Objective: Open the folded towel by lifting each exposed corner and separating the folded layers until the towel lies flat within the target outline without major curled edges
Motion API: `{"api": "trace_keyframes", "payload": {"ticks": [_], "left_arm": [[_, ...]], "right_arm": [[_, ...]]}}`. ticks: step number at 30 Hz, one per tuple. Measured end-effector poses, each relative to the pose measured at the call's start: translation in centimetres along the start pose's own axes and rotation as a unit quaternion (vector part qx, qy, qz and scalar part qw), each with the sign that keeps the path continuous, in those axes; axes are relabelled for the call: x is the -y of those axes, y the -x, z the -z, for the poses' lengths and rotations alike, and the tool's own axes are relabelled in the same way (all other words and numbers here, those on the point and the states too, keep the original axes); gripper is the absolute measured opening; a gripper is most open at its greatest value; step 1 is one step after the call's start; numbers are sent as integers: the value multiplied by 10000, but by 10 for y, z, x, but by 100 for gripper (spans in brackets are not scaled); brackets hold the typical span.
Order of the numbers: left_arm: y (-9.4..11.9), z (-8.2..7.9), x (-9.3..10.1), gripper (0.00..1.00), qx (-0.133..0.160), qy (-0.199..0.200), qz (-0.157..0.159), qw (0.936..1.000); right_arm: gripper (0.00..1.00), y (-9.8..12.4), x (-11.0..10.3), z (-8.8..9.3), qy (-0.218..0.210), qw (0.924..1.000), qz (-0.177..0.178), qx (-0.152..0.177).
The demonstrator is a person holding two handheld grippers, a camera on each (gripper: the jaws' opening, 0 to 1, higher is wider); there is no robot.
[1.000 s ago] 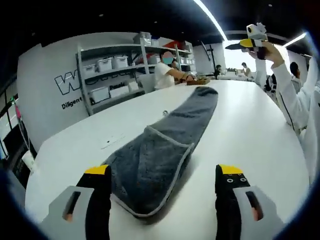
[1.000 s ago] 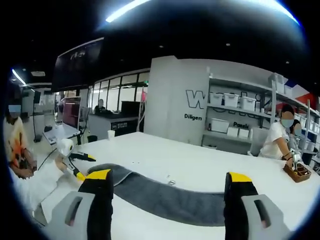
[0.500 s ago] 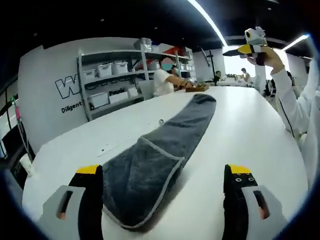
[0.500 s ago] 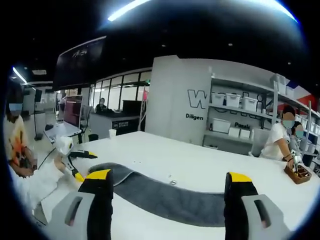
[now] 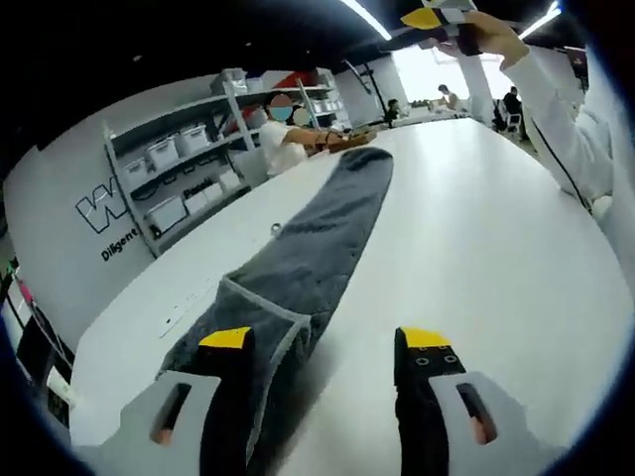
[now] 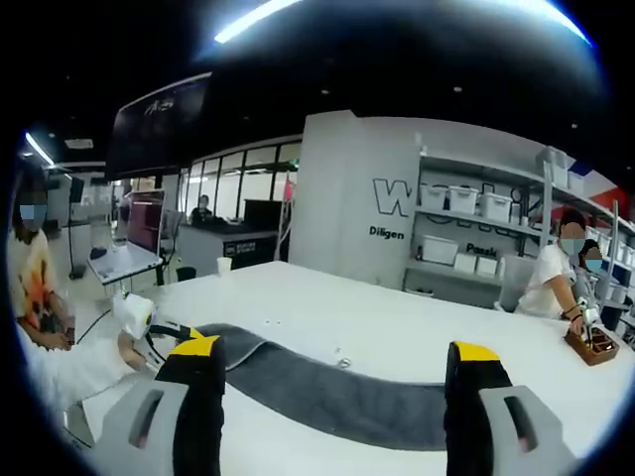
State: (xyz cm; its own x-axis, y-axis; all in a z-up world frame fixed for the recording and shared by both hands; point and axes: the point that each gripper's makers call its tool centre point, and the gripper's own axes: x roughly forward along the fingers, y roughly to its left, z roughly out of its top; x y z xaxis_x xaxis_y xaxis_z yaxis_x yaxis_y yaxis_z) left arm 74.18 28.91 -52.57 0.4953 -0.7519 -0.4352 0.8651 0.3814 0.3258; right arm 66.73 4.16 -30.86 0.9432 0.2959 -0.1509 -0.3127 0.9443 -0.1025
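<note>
A long grey towel lies folded into a narrow strip across the white tabletop. The left gripper hovers low over its near end, fingers apart, one finger above the hem. The right gripper, held above the tabletop with the towel stretched across beyond it, also has its fingers apart.

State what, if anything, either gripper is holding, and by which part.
Nothing: the left gripper is open over the towel's near end, and the right gripper is open, raised above it.
</note>
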Motion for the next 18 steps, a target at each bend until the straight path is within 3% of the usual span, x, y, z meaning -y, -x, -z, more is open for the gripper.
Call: {"api": "trace_keyframes", "payload": {"ticks": [4,6,10,14,18], "left_arm": [[-1,0,-3,38,42,-18,-70,10000],[-1,5,-5,25,-94,-318,-165,9993],[-1,8,-1,3,-145,-453,-38,9989],[5,4,-1,2,-57,-419,67,9991],[23,-2,1,2,204,-246,451,9985]], "right_arm": [[92,2,1,-1,-5,10000,24,37],[92,2,2,-1,-25,10000,36,42],[92,3,3,-2,-33,10000,49,64],[92,3,3,-1,-34,10000,49,46],[92,4,4,-2,-19,10000,61,52]]}}
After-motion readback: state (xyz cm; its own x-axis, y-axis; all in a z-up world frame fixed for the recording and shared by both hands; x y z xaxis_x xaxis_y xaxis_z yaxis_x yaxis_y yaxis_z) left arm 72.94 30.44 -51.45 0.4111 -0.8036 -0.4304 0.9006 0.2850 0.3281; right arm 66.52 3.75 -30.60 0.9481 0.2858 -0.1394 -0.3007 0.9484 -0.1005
